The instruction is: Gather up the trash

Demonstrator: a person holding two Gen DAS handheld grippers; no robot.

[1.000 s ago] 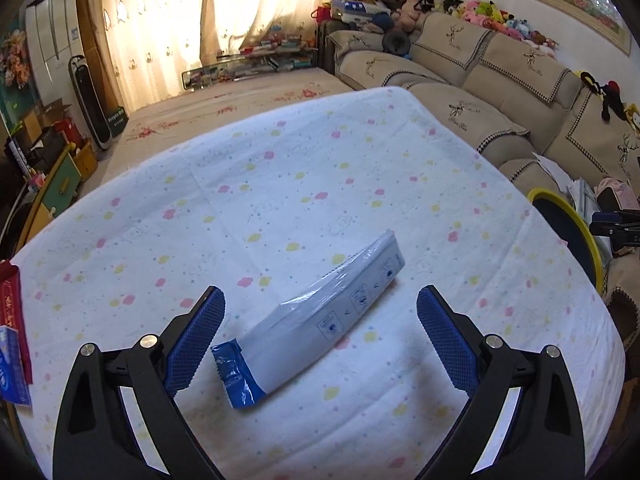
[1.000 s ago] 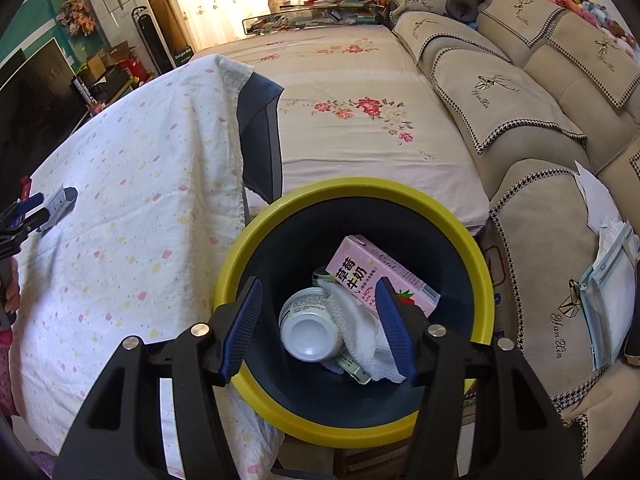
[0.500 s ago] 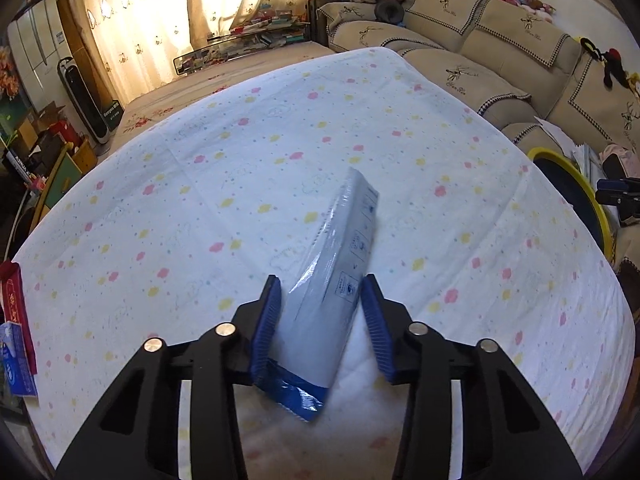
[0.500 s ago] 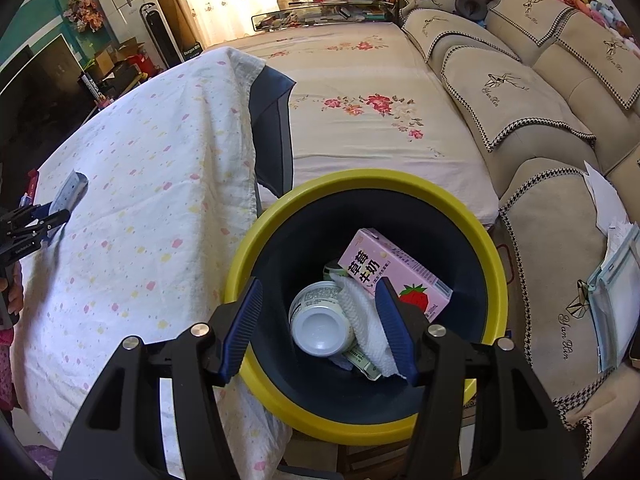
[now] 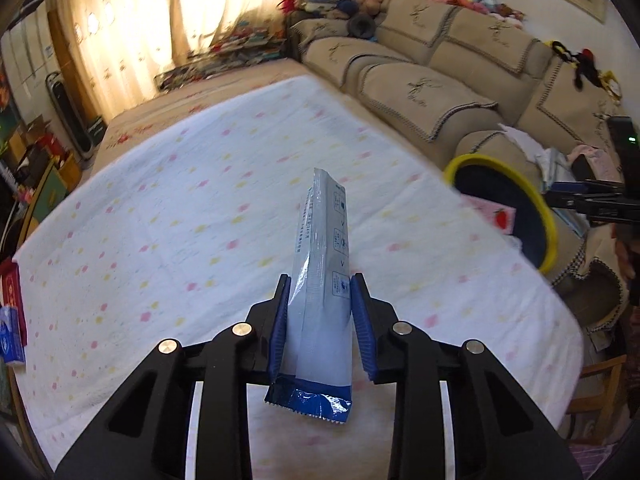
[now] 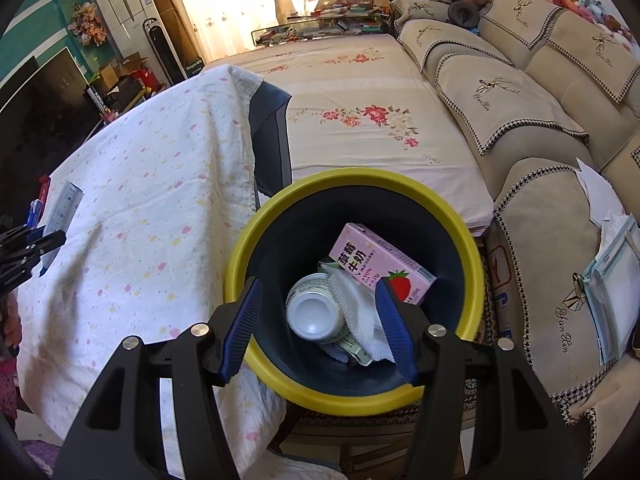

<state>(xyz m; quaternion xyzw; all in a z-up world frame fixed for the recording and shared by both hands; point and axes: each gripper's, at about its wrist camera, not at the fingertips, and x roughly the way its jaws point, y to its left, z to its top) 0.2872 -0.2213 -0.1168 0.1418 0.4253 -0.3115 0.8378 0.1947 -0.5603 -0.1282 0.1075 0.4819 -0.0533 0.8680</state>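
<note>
My left gripper (image 5: 319,292) is shut on a long white-and-blue plastic wrapper (image 5: 322,276) and holds it lifted above the flowered tablecloth (image 5: 180,220). The wrapper also shows far left in the right wrist view (image 6: 64,208). The yellow-rimmed dark bin (image 6: 460,232) stands beside the table; in the left wrist view it is at the right (image 5: 548,224). My right gripper (image 6: 320,296) is open and empty, hovering over the bin. Inside lie a pink strawberry milk carton (image 6: 372,260), a white cup (image 6: 314,314) and a crumpled tissue (image 6: 360,312).
A beige sofa (image 6: 520,92) runs along the right, with papers (image 6: 612,256) on its arm. A flowered bed cover (image 6: 352,100) lies behind the bin. A red packet (image 5: 10,300) and a blue packet (image 5: 10,336) lie at the table's left edge.
My left gripper closed on the wrapper, lifted it off the cloth and swung right toward the bin. The right gripper stayed open over the bin, drifting slightly.
</note>
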